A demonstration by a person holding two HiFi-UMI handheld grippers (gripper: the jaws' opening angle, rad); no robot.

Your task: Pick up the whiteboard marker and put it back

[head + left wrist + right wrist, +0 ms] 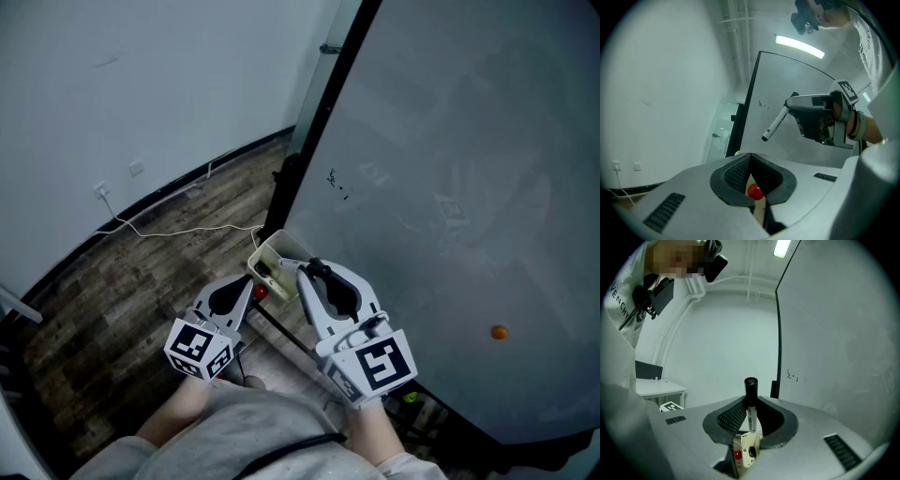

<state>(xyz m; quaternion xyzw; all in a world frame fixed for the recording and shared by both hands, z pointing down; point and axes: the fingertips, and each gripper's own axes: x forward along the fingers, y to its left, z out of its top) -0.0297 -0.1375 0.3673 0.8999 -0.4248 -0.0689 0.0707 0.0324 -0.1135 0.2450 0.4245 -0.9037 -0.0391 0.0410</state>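
My right gripper (750,404) is shut on the whiteboard marker (750,401), a white barrel with a black cap that stands upright between the pads. In the left gripper view the same marker (774,124) slants down from the right gripper (790,107) in front of the whiteboard (797,84). In the head view the right gripper (314,272) sits beside a cream holder (272,265) at the whiteboard's (450,187) lower left. My left gripper (246,289) hangs just left of it, its pads (740,171) meeting at the tips. A red knob (754,191) shows beyond them.
The whiteboard's dark frame post (309,141) stands just behind the holder. An orange magnet (499,332) sticks to the board, and small ink marks (336,183) sit higher up. A white cable (187,230) runs across the wooden floor to a wall outlet (101,190). A white table (656,387) stands far left.
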